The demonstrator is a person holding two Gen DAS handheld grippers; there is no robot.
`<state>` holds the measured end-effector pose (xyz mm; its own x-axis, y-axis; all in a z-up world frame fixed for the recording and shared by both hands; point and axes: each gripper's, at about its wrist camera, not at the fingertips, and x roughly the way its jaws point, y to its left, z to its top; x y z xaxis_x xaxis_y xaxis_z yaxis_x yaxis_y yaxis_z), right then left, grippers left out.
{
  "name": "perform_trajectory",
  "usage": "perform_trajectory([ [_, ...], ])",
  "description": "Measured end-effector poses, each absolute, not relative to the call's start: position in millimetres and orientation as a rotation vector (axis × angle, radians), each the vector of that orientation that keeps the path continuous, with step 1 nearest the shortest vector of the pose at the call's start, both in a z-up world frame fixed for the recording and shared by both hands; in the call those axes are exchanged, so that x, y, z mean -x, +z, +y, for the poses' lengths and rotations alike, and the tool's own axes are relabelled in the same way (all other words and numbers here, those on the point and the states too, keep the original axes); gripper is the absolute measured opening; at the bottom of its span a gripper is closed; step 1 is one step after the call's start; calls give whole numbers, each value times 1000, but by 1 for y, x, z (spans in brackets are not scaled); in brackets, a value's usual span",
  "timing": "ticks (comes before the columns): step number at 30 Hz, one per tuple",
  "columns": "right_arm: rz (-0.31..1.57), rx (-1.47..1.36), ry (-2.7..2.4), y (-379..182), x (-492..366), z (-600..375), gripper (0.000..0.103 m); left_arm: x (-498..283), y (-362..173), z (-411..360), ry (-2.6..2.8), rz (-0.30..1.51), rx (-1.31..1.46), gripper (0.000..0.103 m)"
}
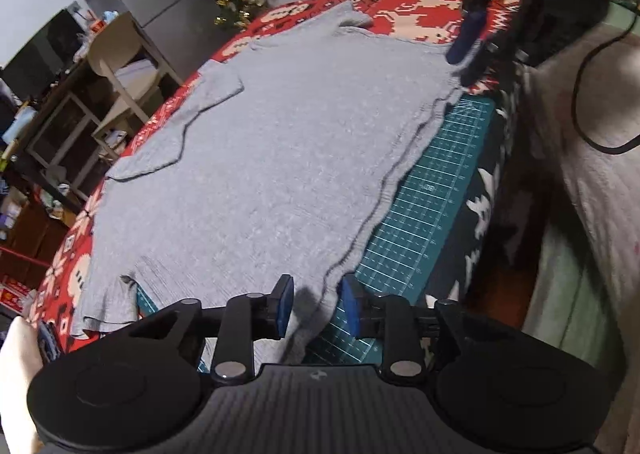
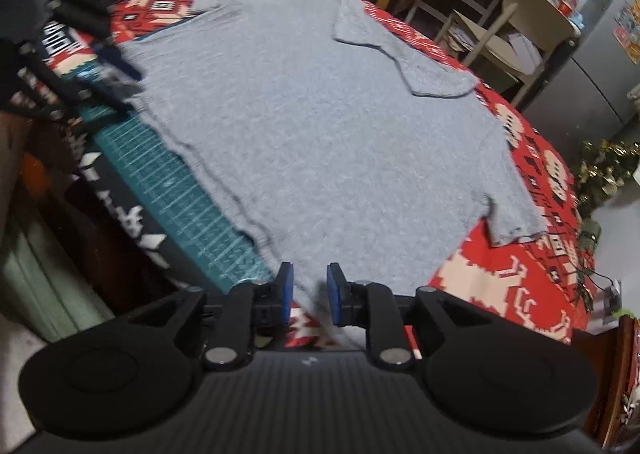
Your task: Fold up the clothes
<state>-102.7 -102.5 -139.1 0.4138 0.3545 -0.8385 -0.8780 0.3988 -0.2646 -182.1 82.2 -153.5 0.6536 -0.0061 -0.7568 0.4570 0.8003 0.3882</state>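
Grey knit fabric makes up the task's thing, a short-sleeved grey T-shirt (image 1: 280, 157) laid flat on a red patterned tablecloth (image 2: 500, 286), its hem overlapping a green gridded cutting mat (image 1: 424, 205).

The left gripper (image 1: 315, 304) is found with its blue pads parted a little; one hem corner lies between them, apparently unpressed. The right gripper (image 2: 310, 294) is likewise slightly parted over the opposite hem corner, and a grip is not evident.

The garment is judged light, soft and limp, liable to sag and crease when lifted; it is best taken at the hem corners or shoulders, both layers pinched together.

The long axis is seen to run from the hem beside the fingers away to the collar at the far edge, sleeves spread sideways.
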Motion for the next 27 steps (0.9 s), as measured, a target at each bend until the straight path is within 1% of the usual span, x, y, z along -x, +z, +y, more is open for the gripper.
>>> perform_trajectory([
  [4, 722, 849, 917, -144, 116, -92, 22, 184, -156, 74, -257, 792, -656, 29],
  [21, 537, 1116, 899, -166, 146, -51, 23, 191, -169, 58, -225, 724, -911, 30],
  [27, 557, 1099, 836, -169, 138, -61, 23, 192, -172, 72, -131, 720, -898, 30],
])
